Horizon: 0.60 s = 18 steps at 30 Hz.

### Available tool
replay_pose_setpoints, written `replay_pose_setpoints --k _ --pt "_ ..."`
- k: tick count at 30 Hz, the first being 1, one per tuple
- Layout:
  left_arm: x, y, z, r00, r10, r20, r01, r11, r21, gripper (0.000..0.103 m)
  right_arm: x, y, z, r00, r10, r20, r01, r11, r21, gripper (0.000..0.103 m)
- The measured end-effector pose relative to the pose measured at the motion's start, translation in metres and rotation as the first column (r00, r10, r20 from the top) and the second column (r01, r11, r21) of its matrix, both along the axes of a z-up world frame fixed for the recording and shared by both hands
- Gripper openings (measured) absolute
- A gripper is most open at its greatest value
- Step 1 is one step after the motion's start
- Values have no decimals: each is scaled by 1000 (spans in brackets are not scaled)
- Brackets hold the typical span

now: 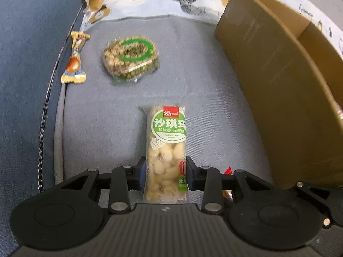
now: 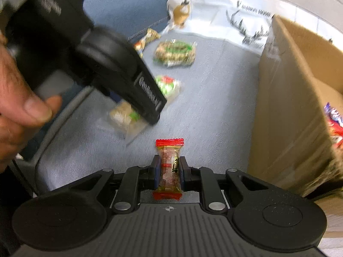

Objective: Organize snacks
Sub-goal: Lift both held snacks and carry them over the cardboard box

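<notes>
Left gripper (image 1: 166, 174): jaws part-open, clamped on a pale sachima bar (image 1: 166, 150) that juts forward between the pads. Right gripper (image 2: 169, 172): nearly closed, pinching a small red-ended candy (image 2: 169, 167). Beyond both, a round green-ringed snack (image 1: 130, 57) lies on the grey cushion (image 1: 193, 85); the cardboard box (image 1: 278, 75) stands to their right.

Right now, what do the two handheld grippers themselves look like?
Both the left gripper and right gripper are matte black, with ribbed bodies, round discs at either side, silver pivot pins on the linkage bars, and blue pads on the fingers. A small cross-shaped mark sits at the body's front edge. The right view shows white lettering on the left gripper's housing; a bare hand grips it, no sleeve visible.
</notes>
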<state>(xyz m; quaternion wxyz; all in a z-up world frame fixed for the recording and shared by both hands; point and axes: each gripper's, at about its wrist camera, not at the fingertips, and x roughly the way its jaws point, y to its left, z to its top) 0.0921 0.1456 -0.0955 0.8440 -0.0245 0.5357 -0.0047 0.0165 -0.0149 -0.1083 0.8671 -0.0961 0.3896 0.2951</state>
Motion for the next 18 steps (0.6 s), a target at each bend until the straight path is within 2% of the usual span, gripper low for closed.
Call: replay_pose_setpoints --k 8,12,18 --pt "-8 -1 31 986 29 165 -22 999 -44 39 -14 -11 26 990 -35 138 26 997 68 17" --pt "-19 -3 52 960 33 276 -19 998 -53 39 -24 -18 45 975 -32 221 11 995 98 17" --pt "-32 -4 76 915 56 400 -34 998 -62 39 -32 -39 76 949 -48 313 2 989 145 17"
